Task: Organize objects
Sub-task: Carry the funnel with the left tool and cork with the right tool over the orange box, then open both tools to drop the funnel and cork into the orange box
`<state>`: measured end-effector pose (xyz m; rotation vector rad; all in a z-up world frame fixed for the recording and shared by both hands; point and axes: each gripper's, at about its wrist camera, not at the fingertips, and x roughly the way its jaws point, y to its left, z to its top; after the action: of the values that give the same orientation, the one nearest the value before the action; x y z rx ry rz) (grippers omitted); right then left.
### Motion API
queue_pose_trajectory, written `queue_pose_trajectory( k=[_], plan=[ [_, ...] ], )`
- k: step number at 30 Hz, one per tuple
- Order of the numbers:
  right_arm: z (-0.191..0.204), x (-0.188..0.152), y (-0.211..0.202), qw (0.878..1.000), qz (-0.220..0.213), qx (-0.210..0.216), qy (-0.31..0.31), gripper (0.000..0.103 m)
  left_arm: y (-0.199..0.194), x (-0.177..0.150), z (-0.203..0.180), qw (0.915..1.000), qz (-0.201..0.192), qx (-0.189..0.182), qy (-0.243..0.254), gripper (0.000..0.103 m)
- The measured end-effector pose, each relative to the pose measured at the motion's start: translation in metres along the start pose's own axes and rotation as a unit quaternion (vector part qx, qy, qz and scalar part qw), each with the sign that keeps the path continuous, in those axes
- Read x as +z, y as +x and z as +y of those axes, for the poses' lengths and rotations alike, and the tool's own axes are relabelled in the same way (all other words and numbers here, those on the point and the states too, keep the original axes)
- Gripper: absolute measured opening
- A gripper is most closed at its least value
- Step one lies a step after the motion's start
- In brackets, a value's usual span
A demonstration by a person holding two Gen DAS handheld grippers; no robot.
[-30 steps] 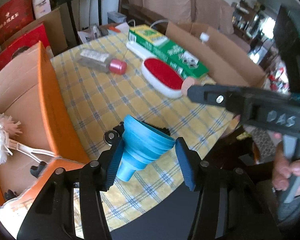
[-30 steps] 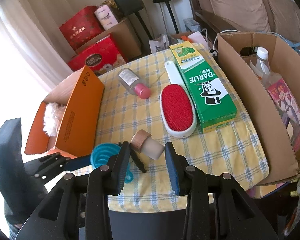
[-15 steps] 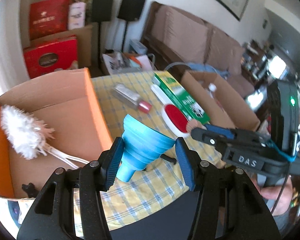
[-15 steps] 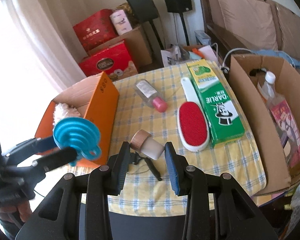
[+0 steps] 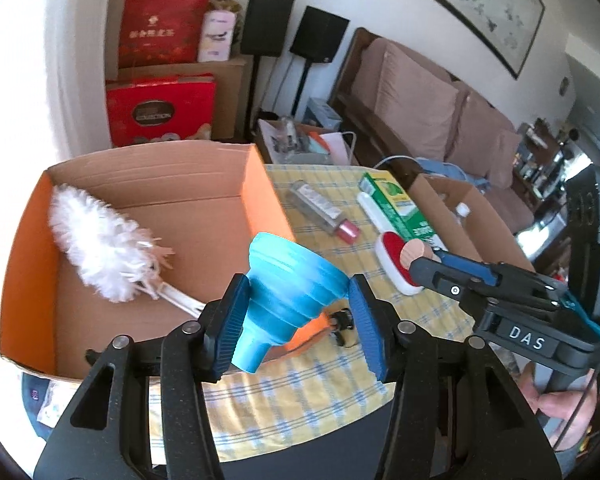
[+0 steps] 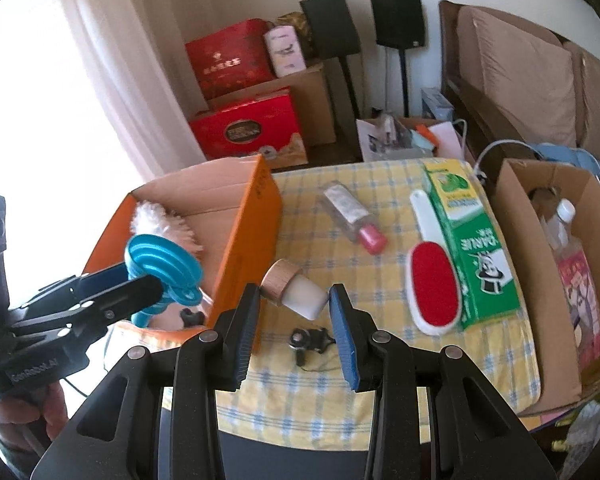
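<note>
Grippers first: there are two. The left gripper [image 5: 300, 316] squeezes one blue ribbed plastic funnel [image 5: 290, 292] between its blue pads, up in the air over the near corner of the orange box. The right gripper [image 6: 294, 320] squeezes one small white jar with a round wooden lid [image 6: 294, 286], held tilted above the table.

Going from left to right, there is one orange cardboard box [image 6: 248, 232], open on top. One fluffy white duster [image 5: 100, 248] lies inside it. Next, one small black clip-like thing [image 6: 310, 340] sits on the cloth, just under the jar. One clear bottle with a pink cap [image 6: 354, 220] lies on its side near the middle. One white lint brush with a red pad [image 6: 434, 280] lies beside one long green and white box [image 6: 472, 244], and they touch along their sides. At the far right stands one brown cardboard box [image 6: 540, 280], open, with one clear bottle with a white cap [image 6: 560, 224] and some pink packets in it.

The table wears a yellow checked cloth [image 6: 380, 380] with blue lines. Behind it are two red gift boxes [image 6: 246, 126], two black speakers on stands [image 6: 396, 20], a brown sofa [image 6: 528, 76], and a bright window with a pale curtain [image 6: 112, 64].
</note>
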<state>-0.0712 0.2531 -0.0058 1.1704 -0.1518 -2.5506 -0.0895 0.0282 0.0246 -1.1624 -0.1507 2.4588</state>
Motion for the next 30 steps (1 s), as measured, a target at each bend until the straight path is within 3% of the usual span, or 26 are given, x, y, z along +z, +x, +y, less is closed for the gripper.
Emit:
queue_pose_trajectory(
  k=[3,15,22,24,26,30],
  plan=[
    [0.013,0.004,0.006,1.000,0.003,0.005,-0.010,0.036,-0.004,0.000,0.012,1.0000,0.000,0.004,-0.008,0.034],
    [0.064,0.005,0.049,0.998,0.038,0.030,-0.048,0.036,-0.002,-0.009,0.056,0.9984,0.013,0.033,-0.044,0.034],
    [0.080,0.001,0.072,0.996,0.054,0.036,-0.063,0.036,-0.008,-0.011,0.073,0.9967,0.005,0.048,-0.065,0.057],
    [0.081,0.000,0.078,0.996,0.057,0.038,-0.061,0.037,-0.009,-0.012,0.077,0.9960,0.002,0.049,-0.074,0.068],
    [0.080,-0.001,0.081,0.996,0.060,0.039,-0.057,0.043,-0.010,-0.013,0.080,0.9956,0.002,0.049,-0.080,0.070],
    [0.078,-0.001,0.076,0.996,0.056,0.044,-0.053,0.044,-0.009,-0.014,0.083,0.9951,0.003,0.047,-0.087,0.081]
  ],
)
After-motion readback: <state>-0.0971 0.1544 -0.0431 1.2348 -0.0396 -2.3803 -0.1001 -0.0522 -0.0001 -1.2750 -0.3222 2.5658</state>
